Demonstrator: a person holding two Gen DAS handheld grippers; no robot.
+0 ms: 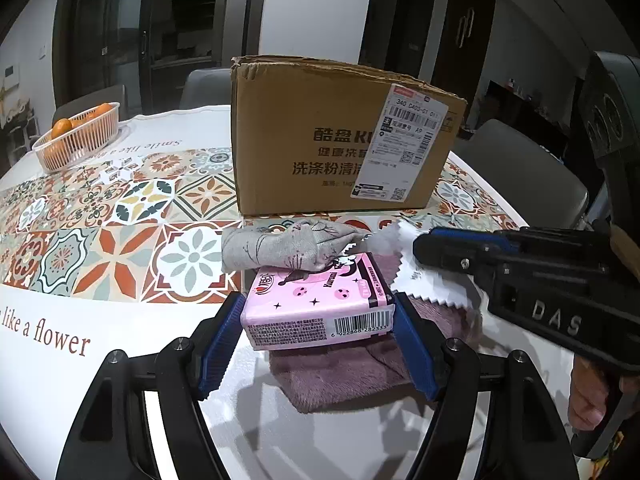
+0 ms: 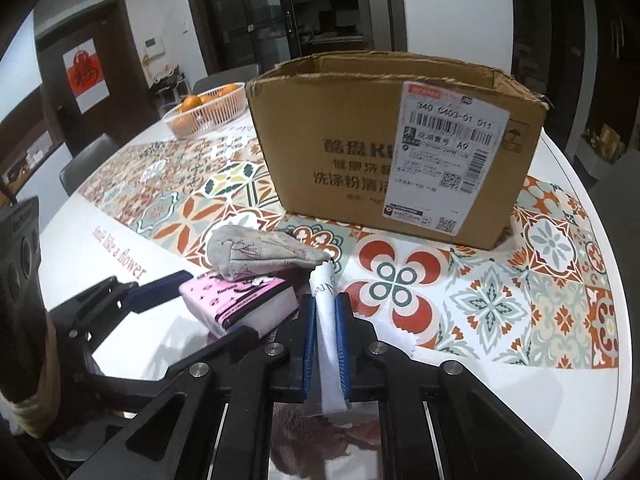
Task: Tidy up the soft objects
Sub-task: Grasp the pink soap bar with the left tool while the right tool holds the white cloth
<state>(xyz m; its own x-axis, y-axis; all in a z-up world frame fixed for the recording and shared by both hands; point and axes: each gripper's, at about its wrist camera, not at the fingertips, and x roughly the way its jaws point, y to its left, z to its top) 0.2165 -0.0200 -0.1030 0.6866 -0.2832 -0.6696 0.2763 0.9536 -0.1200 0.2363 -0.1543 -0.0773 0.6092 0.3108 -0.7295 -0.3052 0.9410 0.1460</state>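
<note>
A pink tissue pack (image 1: 316,300) (image 2: 240,300) rests on a purple fluffy towel (image 1: 344,376). My left gripper (image 1: 318,308) (image 2: 222,304) has its blue pads against the pack's two sides. A grey fabric pouch (image 1: 288,244) (image 2: 260,254) lies across the pack's far end. To the right, my right gripper (image 2: 325,304) (image 1: 424,246) is shut on a white cloth (image 2: 326,344) (image 1: 424,284) with zigzag edges. The cloth stands up folded between the pads, and its loose part trails on the table. An open cardboard box (image 1: 320,160) (image 2: 340,168) stands just behind everything.
A plastic basket of oranges (image 1: 76,140) (image 2: 208,112) sits at the far left of the patterned tablecloth (image 1: 120,240). Grey chairs (image 1: 532,176) (image 2: 84,168) stand around the table. A person's hand (image 1: 588,396) holds the right gripper.
</note>
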